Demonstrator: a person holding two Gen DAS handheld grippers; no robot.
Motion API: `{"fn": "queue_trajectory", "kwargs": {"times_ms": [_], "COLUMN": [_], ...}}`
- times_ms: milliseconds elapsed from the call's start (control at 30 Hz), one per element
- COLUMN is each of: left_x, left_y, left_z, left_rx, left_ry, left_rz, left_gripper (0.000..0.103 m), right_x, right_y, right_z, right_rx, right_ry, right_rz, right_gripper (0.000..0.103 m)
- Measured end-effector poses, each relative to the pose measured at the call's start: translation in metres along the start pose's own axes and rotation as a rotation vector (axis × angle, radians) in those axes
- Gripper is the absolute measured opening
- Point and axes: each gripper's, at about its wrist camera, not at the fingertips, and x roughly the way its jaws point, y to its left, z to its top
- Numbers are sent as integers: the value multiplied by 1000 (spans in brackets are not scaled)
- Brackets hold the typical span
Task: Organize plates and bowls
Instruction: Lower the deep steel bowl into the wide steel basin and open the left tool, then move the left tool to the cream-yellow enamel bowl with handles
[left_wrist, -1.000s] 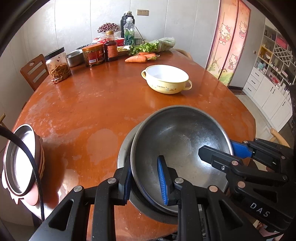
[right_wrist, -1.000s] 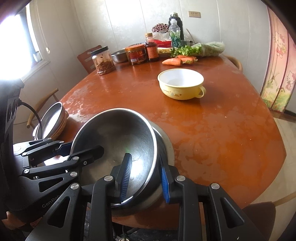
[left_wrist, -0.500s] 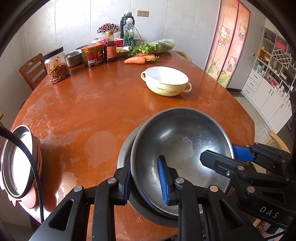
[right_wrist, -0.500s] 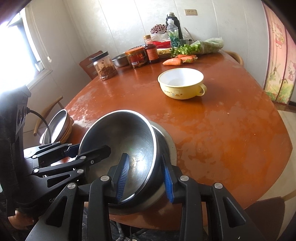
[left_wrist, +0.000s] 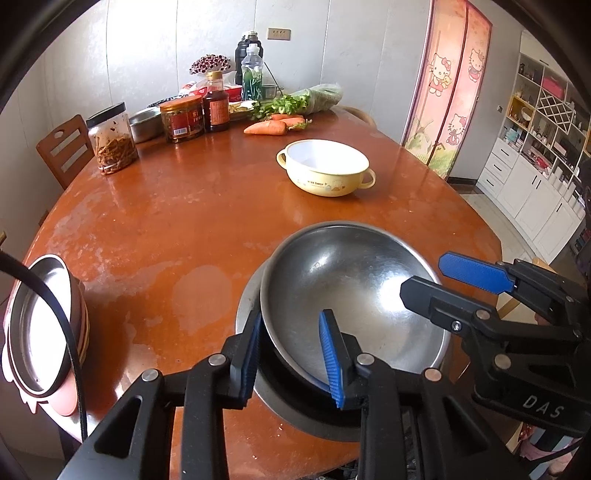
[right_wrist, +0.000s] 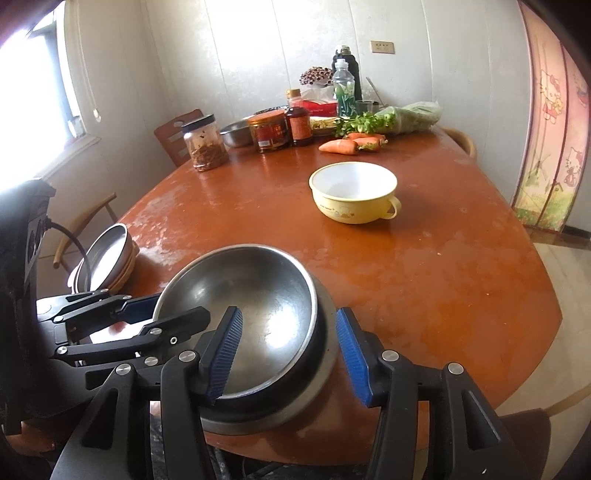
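A steel bowl rests nested in a larger steel bowl at the table's near edge; both show in the right wrist view, upper bowl, lower bowl. My left gripper is open with its fingers on either side of the upper bowl's near-left rim. My right gripper is open, its fingers straddling both rims without touching. A yellow two-handled bowl stands mid-table. A stack of plates with a steel plate on top sits at the left edge.
Jars, bottles, a steel dish, carrots and greens crowd the table's far end. Wooden chairs stand beyond the left side. A screen door and white cabinets are to the right.
Both grippers have opened: the right one let go of the bowls' rim and the left one widened around the upper bowl's rim. Both cameras pulled back slightly. The upper bowl settled into the lower one.
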Motion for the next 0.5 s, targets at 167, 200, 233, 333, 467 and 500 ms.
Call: {"fn": "queue_trajectory", "kwargs": {"times_ms": [167, 200, 233, 333, 467, 500], "left_x": [-6, -9, -11, -15, -19, -20], "left_y": [-2, -2, -2, -3, -4, -5], "left_z": [1, 1, 1, 2, 2, 2], "left_rx": [10, 11, 13, 18, 21, 23], "left_ry": [-22, -31, -39, -48, -57, -59], "left_rz": [13, 11, 11, 18, 29, 32], "left_gripper": [35, 35, 36, 36, 38, 39], "right_x": [-2, -2, -2, -4, -9, -10], "right_y": [-1, -2, -3, -4, -5, -6], "right_z": [1, 1, 1, 2, 2, 2], "right_rx": [2, 4, 4, 3, -2, 0], "right_ry": [-10, -12, -15, -21, -38, -43], "right_rz": [-17, -21, -25, -38, -55, -54], "right_gripper": [56, 56, 57, 57, 57, 57]}}
